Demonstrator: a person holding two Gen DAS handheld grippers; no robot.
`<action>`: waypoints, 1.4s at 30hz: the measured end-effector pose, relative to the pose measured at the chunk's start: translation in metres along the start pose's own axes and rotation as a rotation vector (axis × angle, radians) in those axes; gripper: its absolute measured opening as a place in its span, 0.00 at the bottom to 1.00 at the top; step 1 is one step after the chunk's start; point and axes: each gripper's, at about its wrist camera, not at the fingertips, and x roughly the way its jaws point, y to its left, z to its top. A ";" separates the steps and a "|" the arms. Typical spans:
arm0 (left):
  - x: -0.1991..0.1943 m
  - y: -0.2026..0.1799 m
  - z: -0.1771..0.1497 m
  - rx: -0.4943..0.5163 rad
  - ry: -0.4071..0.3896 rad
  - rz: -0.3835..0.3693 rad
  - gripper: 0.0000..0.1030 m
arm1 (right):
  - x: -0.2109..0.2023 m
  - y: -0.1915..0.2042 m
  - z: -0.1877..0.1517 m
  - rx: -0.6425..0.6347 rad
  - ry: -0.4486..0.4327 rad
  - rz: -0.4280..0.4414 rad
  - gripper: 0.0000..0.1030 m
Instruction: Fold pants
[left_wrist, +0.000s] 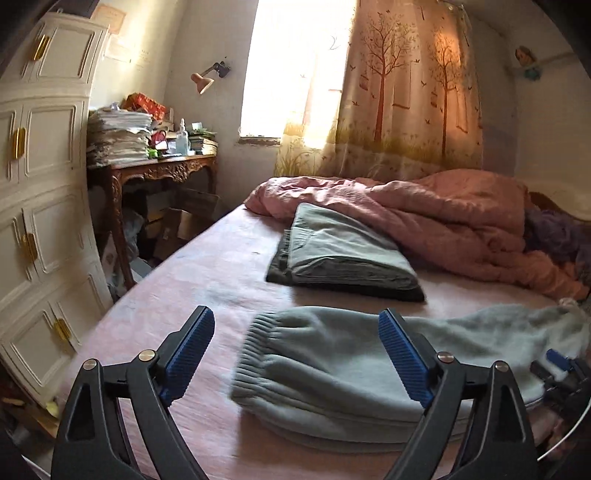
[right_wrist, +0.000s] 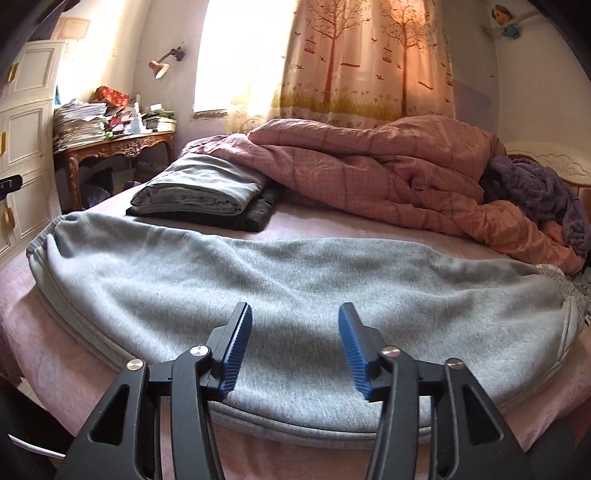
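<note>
The grey sweatpants (right_wrist: 295, 295) lie folded lengthwise across the pink bed sheet (right_wrist: 55, 350), filling the middle and lower part of the right wrist view, with the ribbed cuffs (left_wrist: 255, 350) at lower centre of the left wrist view. The left gripper (left_wrist: 295, 354) hangs over the cuff end, its fingers (left_wrist: 190, 350) spread wide and holding nothing. The right gripper (right_wrist: 295, 350) hangs above the pants' near edge, fingers about half apart, gripping nothing. Behind the pants, a stack of folded clothes (right_wrist: 203, 195) sits beside a rumpled pink quilt (right_wrist: 388, 173).
</note>
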 end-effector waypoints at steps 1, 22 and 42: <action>0.002 -0.012 -0.002 -0.023 0.022 -0.027 0.87 | 0.000 0.000 0.002 0.008 -0.002 -0.020 0.70; 0.057 -0.086 -0.051 -0.301 0.283 0.097 0.58 | 0.007 -0.022 -0.013 0.077 -0.019 -0.054 0.85; 0.083 -0.114 -0.063 0.155 0.221 0.176 0.49 | 0.014 -0.057 0.013 0.083 0.014 0.044 0.44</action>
